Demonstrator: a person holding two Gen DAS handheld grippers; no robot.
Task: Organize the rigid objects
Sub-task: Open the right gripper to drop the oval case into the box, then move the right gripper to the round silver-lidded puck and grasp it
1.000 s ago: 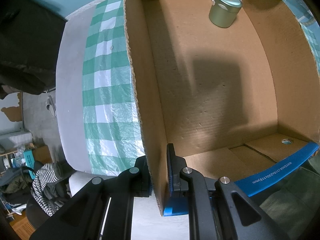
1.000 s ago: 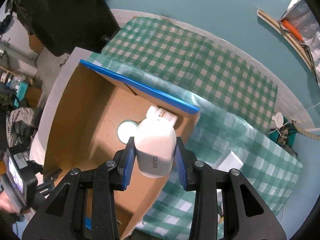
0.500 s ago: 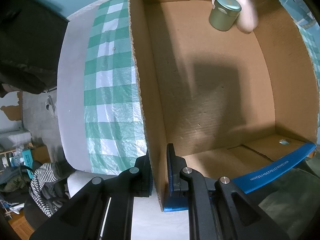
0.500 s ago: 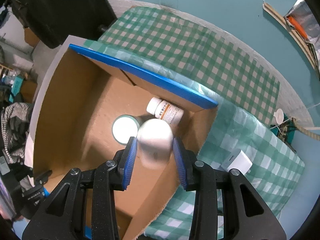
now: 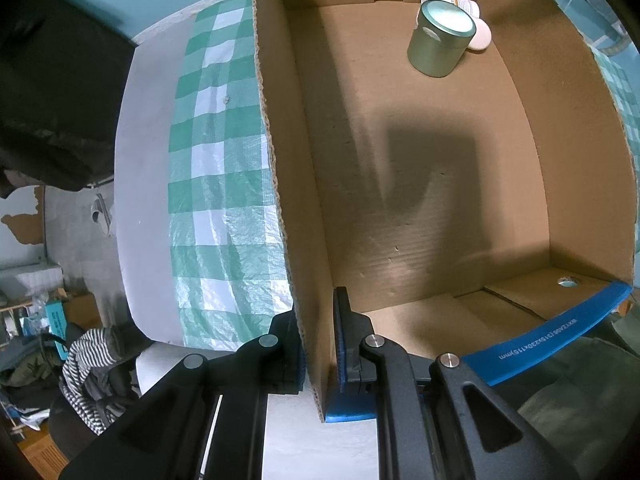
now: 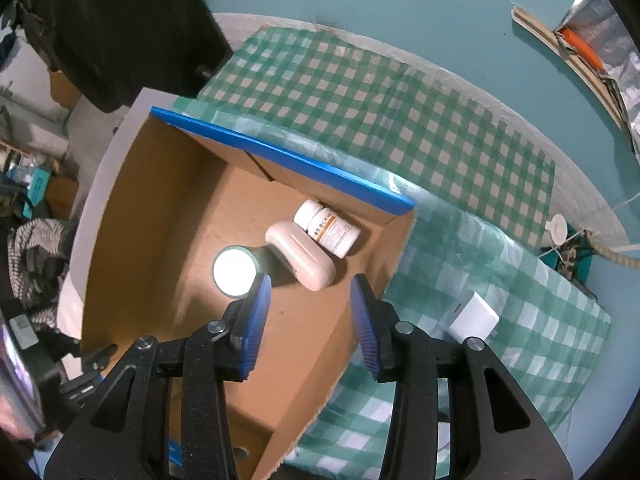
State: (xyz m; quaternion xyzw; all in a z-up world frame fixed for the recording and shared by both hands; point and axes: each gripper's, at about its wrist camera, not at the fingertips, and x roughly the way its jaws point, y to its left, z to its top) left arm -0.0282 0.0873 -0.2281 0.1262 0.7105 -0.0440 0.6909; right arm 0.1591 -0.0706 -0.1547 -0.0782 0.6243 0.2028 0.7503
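Cardboard box [image 6: 168, 216] is our landmark. We pinch its side wall with left gripper [image 5: 318, 344], clamped tight. Our right gripper [image 6: 310, 312] hovers above box, fingers spread, holding nothing. White case [image 6: 300, 254] lies on box floor, touching pill bottle [image 6: 328, 228], beside green tin [image 5: 440, 40].
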